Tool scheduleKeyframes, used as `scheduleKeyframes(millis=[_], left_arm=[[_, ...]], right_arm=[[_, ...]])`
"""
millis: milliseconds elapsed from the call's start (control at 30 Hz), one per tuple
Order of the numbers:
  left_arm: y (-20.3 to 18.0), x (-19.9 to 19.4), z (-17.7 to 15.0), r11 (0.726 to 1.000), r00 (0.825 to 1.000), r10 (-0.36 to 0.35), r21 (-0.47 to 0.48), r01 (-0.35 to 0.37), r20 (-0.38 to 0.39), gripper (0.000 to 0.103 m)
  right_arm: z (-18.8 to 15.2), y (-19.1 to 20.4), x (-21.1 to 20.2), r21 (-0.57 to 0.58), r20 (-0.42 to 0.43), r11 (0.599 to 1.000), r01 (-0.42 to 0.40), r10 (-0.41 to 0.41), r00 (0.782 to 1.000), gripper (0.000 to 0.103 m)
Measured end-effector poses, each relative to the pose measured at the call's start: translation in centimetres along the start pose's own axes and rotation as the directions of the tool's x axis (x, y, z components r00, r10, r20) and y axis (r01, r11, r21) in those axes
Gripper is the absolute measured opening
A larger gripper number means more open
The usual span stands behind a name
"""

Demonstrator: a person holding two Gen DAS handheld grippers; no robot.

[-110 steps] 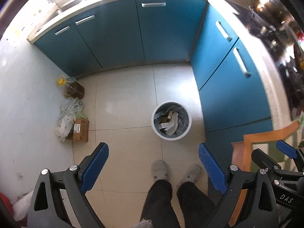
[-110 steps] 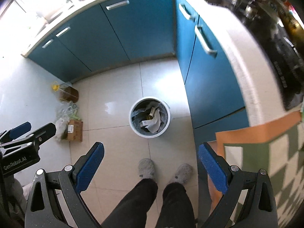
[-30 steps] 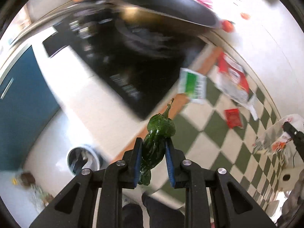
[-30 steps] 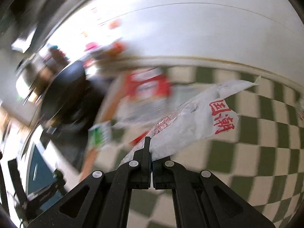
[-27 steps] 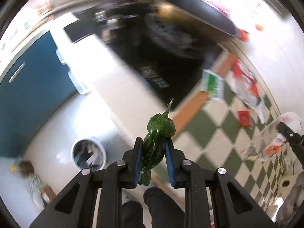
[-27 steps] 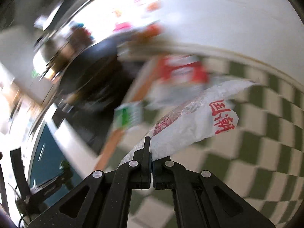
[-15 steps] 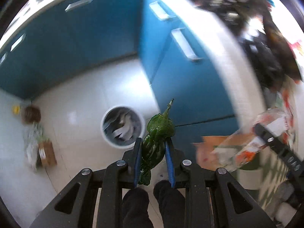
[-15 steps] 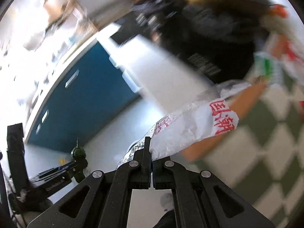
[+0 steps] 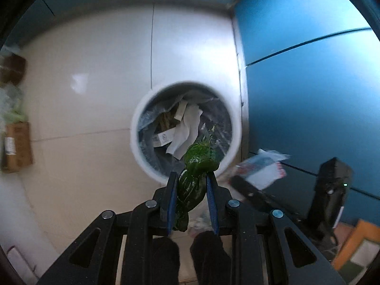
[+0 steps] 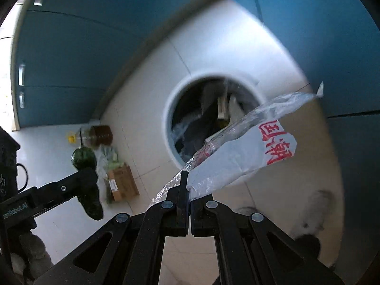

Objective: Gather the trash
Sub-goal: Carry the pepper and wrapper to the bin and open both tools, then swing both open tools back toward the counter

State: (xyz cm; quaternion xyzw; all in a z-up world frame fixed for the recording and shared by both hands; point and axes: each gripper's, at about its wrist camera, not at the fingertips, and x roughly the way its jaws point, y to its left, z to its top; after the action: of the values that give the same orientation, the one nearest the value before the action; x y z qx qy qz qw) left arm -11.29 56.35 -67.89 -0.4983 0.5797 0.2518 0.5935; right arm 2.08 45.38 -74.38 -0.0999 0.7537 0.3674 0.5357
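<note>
a green pepper (image 9: 197,178) is pinched by the left gripper (image 9: 192,198) and a plastic bag (image 10: 239,156) by the right gripper (image 10: 187,204), near the trash bin (image 9: 139,128); both are best centred over its opening before release.

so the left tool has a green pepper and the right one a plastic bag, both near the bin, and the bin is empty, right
Not quite: the bin is not empty. The left wrist view shows paper and packaging inside it. The rest holds: the left tool grips the green pepper, and the right tool pinches the plastic bag, both near the bin.
</note>
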Motion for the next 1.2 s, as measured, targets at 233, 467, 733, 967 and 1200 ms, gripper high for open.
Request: scheduleKeyframes(millis=[233,467,733,967,1200], left_arm=[[3.2,9.9,3.4,0.995,0.991,-0.079,-0.061,0.072,-0.111,0.023],[3.1,11.1,4.2,0.998,0.993,-0.050,-0.039,0.046,-0.105,0.087],[3.0,8.4,2.6,0.993,0.993,0.119,0.021,-0.118,-0.024,0.094],[2.1,3.3,-1.1,0.958,0.955,0.273,0.053,-0.280,0.116,0.095],[-0.1,-3.8,-4.7,0.938,0.921,0.332,0.036,-0.346,0.204,0.095]], right_arm=[[4.3,-3.5,9.5,-0.072,-0.078,0.994,0.079,-0.084,0.993,0.001],[4.8,-4.3,9.8,-0.094,-0.076,0.984,0.154,-0.161,0.984,0.060],[3.2,-2.9,5.1,-0.174,0.072,0.920,0.352,-0.345,0.936,0.102],[0.9,-0.3,0.4,-0.228,0.182,0.854,0.467,-0.434,0.882,0.102],[-2.3,4.2,-6.9,-0.254,0.236,0.828,0.500,-0.448,0.862,0.102]])
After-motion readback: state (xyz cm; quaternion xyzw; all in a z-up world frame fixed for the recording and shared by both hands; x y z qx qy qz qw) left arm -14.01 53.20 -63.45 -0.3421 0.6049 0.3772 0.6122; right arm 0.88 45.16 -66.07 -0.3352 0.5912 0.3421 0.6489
